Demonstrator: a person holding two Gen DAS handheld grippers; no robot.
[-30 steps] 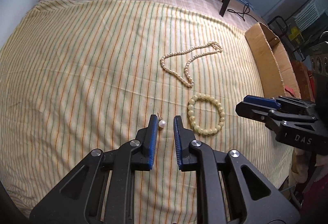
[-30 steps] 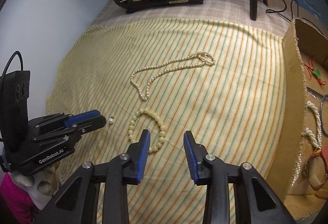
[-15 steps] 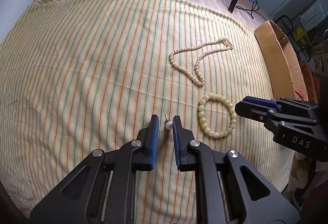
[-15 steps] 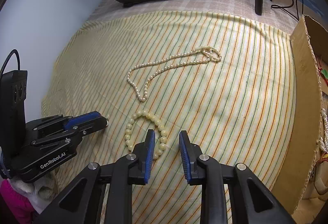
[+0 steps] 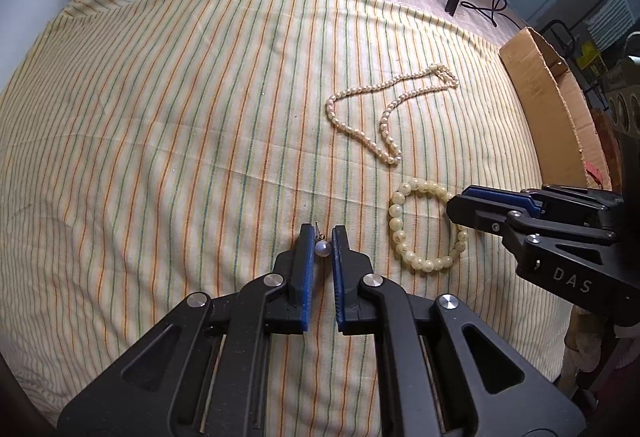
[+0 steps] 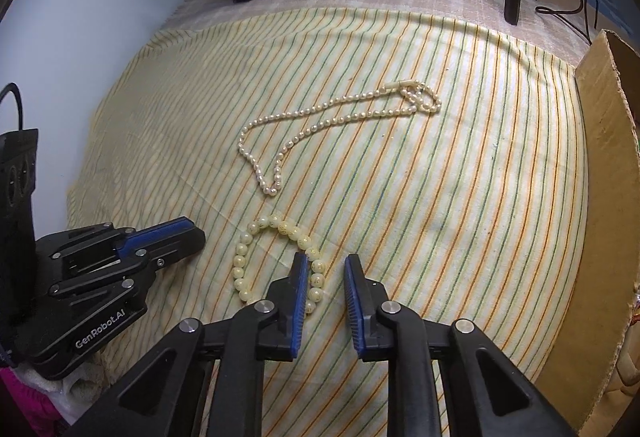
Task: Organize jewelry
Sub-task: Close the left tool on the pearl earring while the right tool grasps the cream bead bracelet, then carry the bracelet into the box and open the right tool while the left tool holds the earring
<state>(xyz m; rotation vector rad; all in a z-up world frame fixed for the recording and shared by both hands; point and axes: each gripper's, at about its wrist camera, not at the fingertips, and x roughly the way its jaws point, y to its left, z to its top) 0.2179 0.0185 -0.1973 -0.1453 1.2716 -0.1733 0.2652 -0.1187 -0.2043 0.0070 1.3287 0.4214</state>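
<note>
The pearl earring (image 5: 322,248) lies on the striped cloth (image 5: 200,117) between the blue pads of the left claw (image 5: 323,237), whose jaws stand slightly apart, touching one pad at most. Just beside it, the bead bracelet (image 6: 280,261) has its near side between the parted jaws of the right claw (image 6: 326,267). The pearl necklace (image 6: 320,133) lies farther off, the cardboard box (image 6: 608,157) at the cloth's edge.

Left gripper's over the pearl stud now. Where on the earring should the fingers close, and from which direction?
Close on the round pearl of the earring, coming straight down from above. It lies flat on the striped cloth with its thin post pointing away, too fine to pinch. The left gripper already straddles the pearl, one blue pad on each side, jaws narrowly apart.
</note>
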